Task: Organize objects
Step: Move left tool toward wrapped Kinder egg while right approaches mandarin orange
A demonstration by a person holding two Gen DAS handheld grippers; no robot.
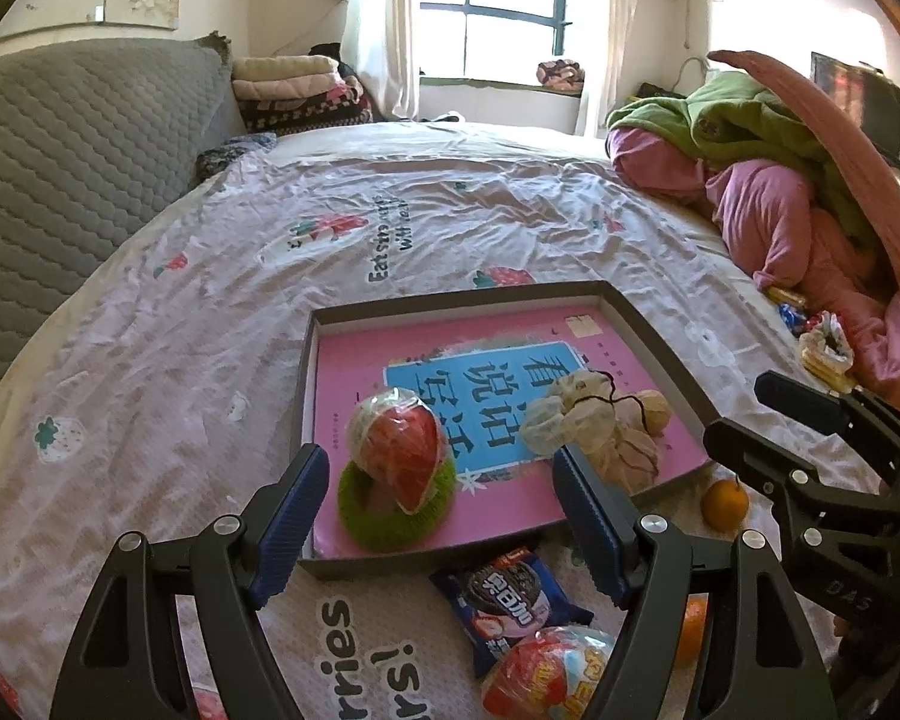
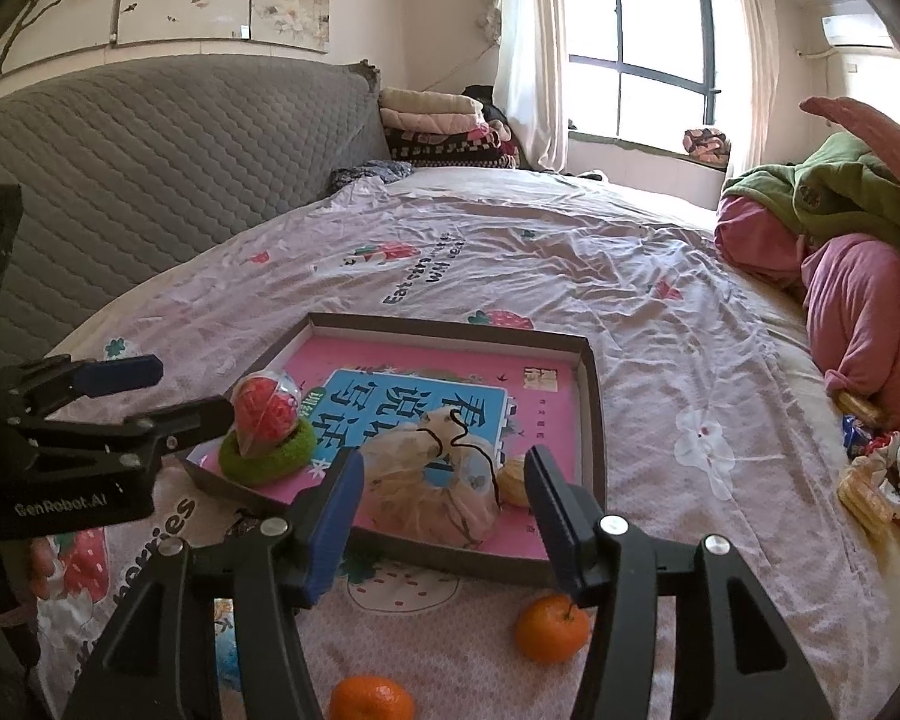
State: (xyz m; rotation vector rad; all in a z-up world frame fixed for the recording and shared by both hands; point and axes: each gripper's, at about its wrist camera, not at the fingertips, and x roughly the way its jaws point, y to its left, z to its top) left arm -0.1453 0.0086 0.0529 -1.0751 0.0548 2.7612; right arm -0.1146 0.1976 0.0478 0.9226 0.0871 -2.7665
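Observation:
A shallow dark tray (image 1: pixel 462 294) (image 2: pixel 450 327) lies on the bed with a pink book (image 1: pixel 360 360) flat inside it. On the book a red plastic-wrapped egg toy (image 1: pixel 399 450) (image 2: pixel 264 414) rests on a green knitted ring (image 1: pixel 390 519) (image 2: pixel 270 456). Beside it sits a tied cloth bag (image 1: pixel 576 414) (image 2: pixel 432 492). My left gripper (image 1: pixel 441 480) (image 2: pixel 186 393) is open, its fingers either side of the egg toy and short of it. My right gripper (image 2: pixel 441 480) (image 1: pixel 738 411) is open around the bag, with a gap at the right pad.
Two oranges (image 2: pixel 552 627) (image 2: pixel 372 699) lie on the sheet in front of the tray. A blue snack packet (image 1: pixel 510 600) and a second red egg toy (image 1: pixel 546 678) lie near my left gripper. Piled pink and green clothes (image 2: pixel 858 276) and loose snacks (image 2: pixel 876 480) are at the right.

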